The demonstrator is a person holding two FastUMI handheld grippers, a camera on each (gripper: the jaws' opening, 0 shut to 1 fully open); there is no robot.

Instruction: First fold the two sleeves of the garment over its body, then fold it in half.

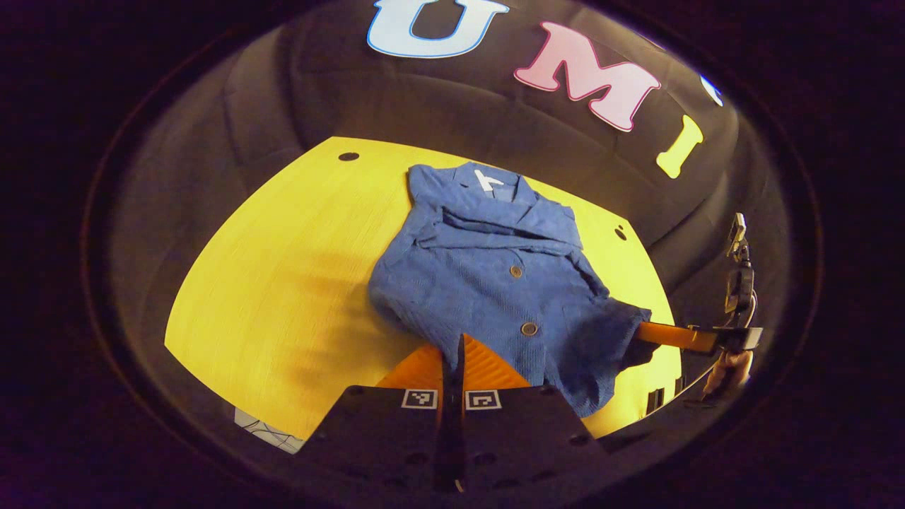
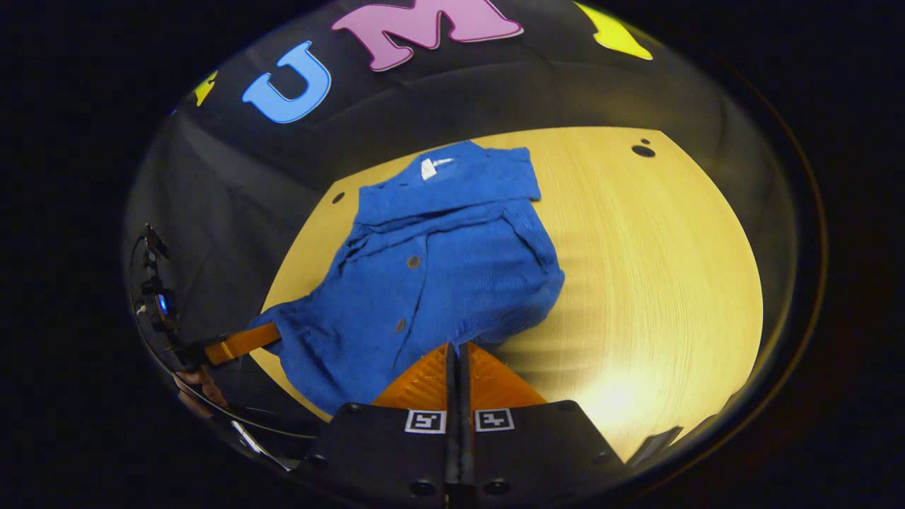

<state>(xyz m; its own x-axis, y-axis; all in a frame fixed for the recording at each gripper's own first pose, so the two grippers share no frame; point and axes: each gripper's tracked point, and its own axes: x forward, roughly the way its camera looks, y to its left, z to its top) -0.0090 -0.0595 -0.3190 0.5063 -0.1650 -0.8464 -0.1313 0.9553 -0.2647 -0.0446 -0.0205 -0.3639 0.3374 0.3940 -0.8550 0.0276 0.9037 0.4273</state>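
Both grippers hold the bottom hem of the blue knitted button-front garment (image 1: 495,283), which lies on the yellow wooden table (image 1: 283,297) with its sleeves folded across the body and its collar toward the far wall. The left gripper (image 1: 458,348) has its jaws pressed together on the hem's near corner. The right gripper (image 2: 458,352) likewise pinches the hem's other corner, fingers closed on the fabric.

A recording booth, not a home: black cloth (image 1: 297,92) walls close in tightly around one bare yellow wooden desk (image 1: 283,283) with drilled holes (image 1: 348,156), lit from above, with square coded markers (image 2: 424,421) on the rig.
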